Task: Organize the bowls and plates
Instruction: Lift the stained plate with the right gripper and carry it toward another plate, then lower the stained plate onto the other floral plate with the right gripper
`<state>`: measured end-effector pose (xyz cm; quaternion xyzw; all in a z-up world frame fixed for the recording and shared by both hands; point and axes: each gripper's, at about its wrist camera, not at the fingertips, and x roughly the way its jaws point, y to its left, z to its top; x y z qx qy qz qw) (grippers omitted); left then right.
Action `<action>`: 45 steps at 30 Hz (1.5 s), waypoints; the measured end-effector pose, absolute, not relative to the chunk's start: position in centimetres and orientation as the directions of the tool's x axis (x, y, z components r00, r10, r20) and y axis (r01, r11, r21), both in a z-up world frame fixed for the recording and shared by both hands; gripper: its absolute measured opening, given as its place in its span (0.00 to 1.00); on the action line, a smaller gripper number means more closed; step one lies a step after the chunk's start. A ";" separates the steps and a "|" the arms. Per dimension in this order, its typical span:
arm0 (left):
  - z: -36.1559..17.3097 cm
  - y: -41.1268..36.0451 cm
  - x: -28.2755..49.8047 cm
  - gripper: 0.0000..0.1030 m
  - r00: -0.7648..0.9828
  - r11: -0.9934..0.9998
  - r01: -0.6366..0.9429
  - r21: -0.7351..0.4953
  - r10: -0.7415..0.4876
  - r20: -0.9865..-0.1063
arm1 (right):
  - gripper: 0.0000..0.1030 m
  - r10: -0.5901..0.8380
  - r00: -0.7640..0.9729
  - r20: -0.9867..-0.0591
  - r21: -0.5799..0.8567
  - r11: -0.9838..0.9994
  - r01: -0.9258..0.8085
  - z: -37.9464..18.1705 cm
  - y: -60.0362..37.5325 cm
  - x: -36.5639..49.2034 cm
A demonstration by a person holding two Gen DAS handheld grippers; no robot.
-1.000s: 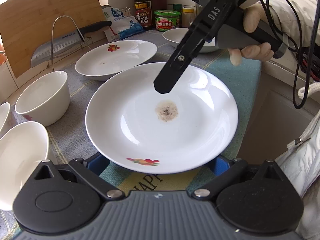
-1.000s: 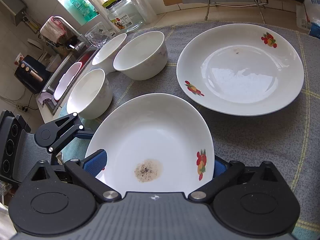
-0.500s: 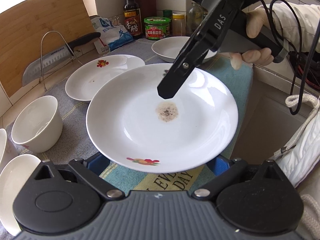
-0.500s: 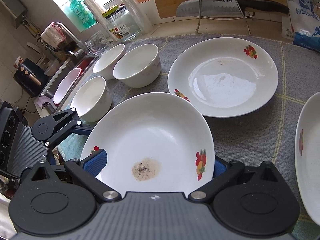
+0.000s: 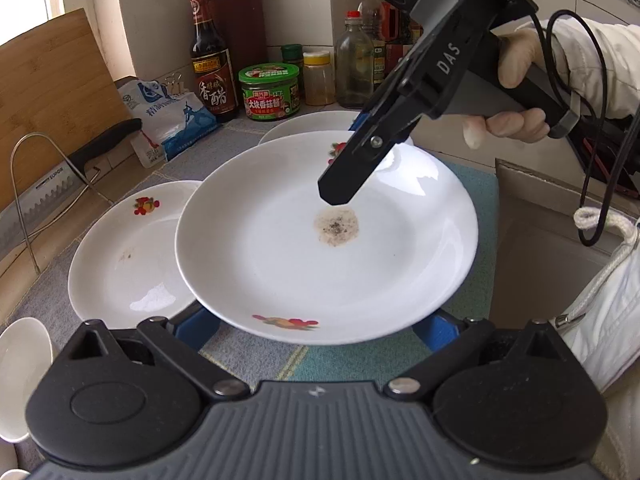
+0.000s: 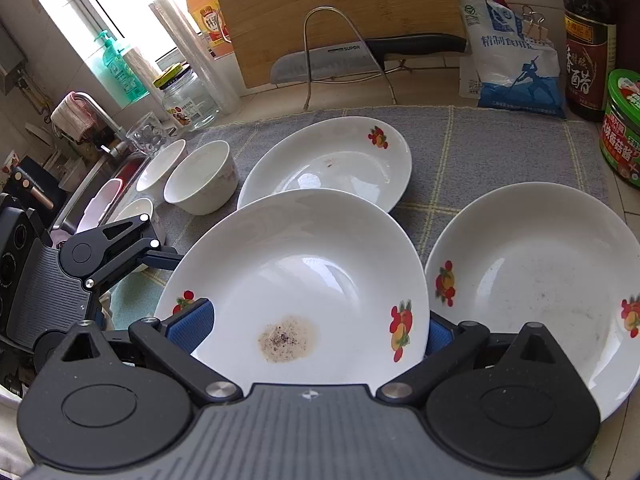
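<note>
Stained plate [image 5: 328, 248], fruit-printed, brown residue at centre: raised above the grey mat [image 6: 460, 152], its rim partly over a second plate [image 6: 332, 160]; left gripper [image 5: 320, 326] and right gripper [image 6: 316, 330] each spread wide under opposite rims, blue pads beside the edge, actual pinch not discernible; third plate [image 6: 536, 280] just beside; white bowls [image 6: 200, 180] near the sink.
</note>
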<state>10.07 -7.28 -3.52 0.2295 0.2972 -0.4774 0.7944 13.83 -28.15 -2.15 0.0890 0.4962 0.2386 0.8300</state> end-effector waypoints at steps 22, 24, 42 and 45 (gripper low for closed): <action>-4.7 -18.1 14.6 0.98 0.300 0.368 0.928 0.060 -0.638 -0.709 | 1.00 0.414 0.470 -0.780 0.361 0.910 -0.202 -3.7 -39.1 16.0; -4.8 -18.5 14.9 0.98 0.298 0.369 0.928 0.059 -0.633 -0.715 | 1.00 0.415 0.469 -0.780 0.364 0.910 -0.199 -4.0 -39.4 16.2; -5.5 -19.9 16.7 0.98 0.302 0.381 0.923 0.062 -0.612 -0.731 | 1.00 0.401 0.456 -0.794 0.367 0.915 -0.167 -5.5 -41.1 16.3; -5.7 -19.9 16.8 0.98 0.295 0.374 0.926 0.060 -0.613 -0.733 | 1.00 0.397 0.453 -0.798 0.365 0.917 -0.161 -5.5 -41.2 16.1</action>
